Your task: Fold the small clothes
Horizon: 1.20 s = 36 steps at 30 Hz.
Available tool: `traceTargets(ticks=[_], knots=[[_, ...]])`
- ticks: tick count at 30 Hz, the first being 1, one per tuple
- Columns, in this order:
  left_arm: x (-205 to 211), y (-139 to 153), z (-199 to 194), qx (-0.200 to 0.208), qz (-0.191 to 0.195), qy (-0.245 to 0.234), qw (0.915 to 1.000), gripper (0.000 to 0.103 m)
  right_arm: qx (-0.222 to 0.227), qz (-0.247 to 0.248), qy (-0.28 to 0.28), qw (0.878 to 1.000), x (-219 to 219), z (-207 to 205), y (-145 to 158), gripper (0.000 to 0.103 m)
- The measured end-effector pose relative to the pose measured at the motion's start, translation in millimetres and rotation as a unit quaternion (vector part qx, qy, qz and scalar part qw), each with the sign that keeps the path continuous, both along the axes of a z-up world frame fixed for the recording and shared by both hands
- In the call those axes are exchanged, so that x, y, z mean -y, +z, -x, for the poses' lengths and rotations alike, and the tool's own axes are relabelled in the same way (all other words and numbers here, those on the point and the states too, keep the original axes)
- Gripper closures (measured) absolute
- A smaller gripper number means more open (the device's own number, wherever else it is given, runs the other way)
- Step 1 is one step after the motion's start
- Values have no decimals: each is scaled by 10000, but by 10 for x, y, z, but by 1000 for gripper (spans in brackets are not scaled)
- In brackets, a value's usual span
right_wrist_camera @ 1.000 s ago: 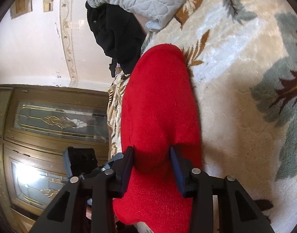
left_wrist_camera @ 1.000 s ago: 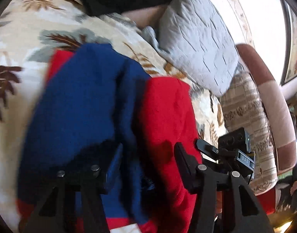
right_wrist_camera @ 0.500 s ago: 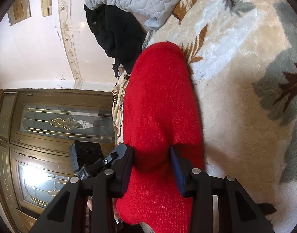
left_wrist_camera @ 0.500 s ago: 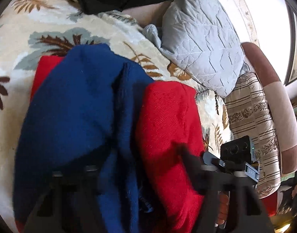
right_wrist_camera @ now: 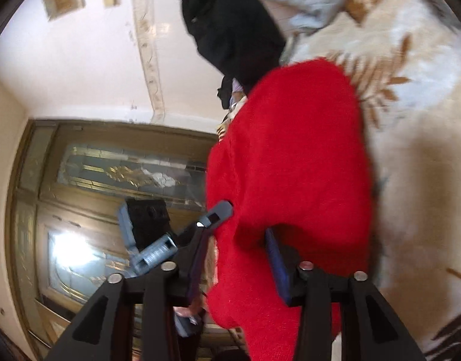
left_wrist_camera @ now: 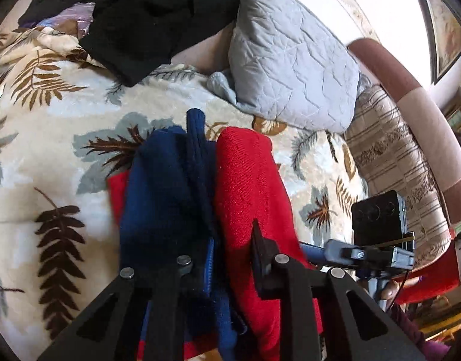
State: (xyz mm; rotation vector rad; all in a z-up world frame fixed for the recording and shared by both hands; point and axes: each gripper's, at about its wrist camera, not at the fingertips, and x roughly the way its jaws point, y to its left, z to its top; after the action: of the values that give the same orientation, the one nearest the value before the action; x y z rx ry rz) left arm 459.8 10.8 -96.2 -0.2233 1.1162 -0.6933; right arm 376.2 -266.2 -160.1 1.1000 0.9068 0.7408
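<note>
The left gripper (left_wrist_camera: 221, 258) is closing, its fingers pinching a bunched fold of the red and blue sweater (left_wrist_camera: 200, 198), which runs forward from it over the leaf-patterned blanket (left_wrist_camera: 50, 138). The right gripper (right_wrist_camera: 236, 258) is opening, with the sweater's red part between its fingers. Beyond the left gripper lie a grey pillow (left_wrist_camera: 293, 69) and black clothes (left_wrist_camera: 158, 9).

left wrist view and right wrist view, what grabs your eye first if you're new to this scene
The red and navy knit garment dominates both views, bunched up off the leaf-print blanket between the two grippers. The left gripper has its jaws closing on the navy and red folds; the right gripper has red knit between its opening jaws. Behind lie a grey quilted pillow and a black garment.
</note>
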Motion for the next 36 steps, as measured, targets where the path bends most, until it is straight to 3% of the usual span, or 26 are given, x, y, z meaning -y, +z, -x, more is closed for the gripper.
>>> traceTargets(ticks=[2, 5, 11, 15, 17, 19, 22, 24, 26, 29, 31, 34, 36], knots=[[19, -37, -6, -31, -115, -22, 9999, 81, -42, 321, 14, 9995, -110, -20, -18, 55], [67, -21, -22, 106, -91, -40, 9999, 82, -245, 342, -35, 9991, -107, -36, -117, 55], [141, 205, -133, 424, -394, -277, 9979, 83, -76, 373, 63, 9993, -100, 16, -40, 55], [32, 63, -252, 447, -673, -139, 9966, 83, 19, 615, -110, 9980, -87, 6, 2, 54], [-58, -96, -316, 450, -774, 29, 9960, 83, 176, 1110, -211, 9934, -83, 5, 53, 71], [-88, -347, -351, 285, -943, 130, 9951, 83, 171, 1487, -153, 9886, -141, -36, 20, 81], [-147, -470, -331, 298, -739, 339, 9962, 78, -39, 1854, 73, 9826, -309, -76, -182, 84], [-218, -425, -304, 164, -525, 509, 9972, 71, 101, 2044, 82, 9788, -346, -68, -130, 84], [-294, -328, -227, 252, -496, 706, 9959, 69, 228, 2272, 97, 9735, -354, -58, 6, 82], [-414, -43, 78, 845, -835, 1013, 9877, 55, 421, 2252, -11, 9734, -344, 0, 152, 80], [-440, 95, 310, 1039, -830, 932, 9867, 48, 568, 2179, 33, 9743, -402, 63, 251, 80], [-414, 106, 612, 984, -808, 793, 9887, 46, 608, 2424, 233, 9680, -594, 183, 299, 80], [-278, -45, 741, 849, -1187, 733, 9866, 46, 484, 2600, 302, 9639, -727, 193, 200, 79]])
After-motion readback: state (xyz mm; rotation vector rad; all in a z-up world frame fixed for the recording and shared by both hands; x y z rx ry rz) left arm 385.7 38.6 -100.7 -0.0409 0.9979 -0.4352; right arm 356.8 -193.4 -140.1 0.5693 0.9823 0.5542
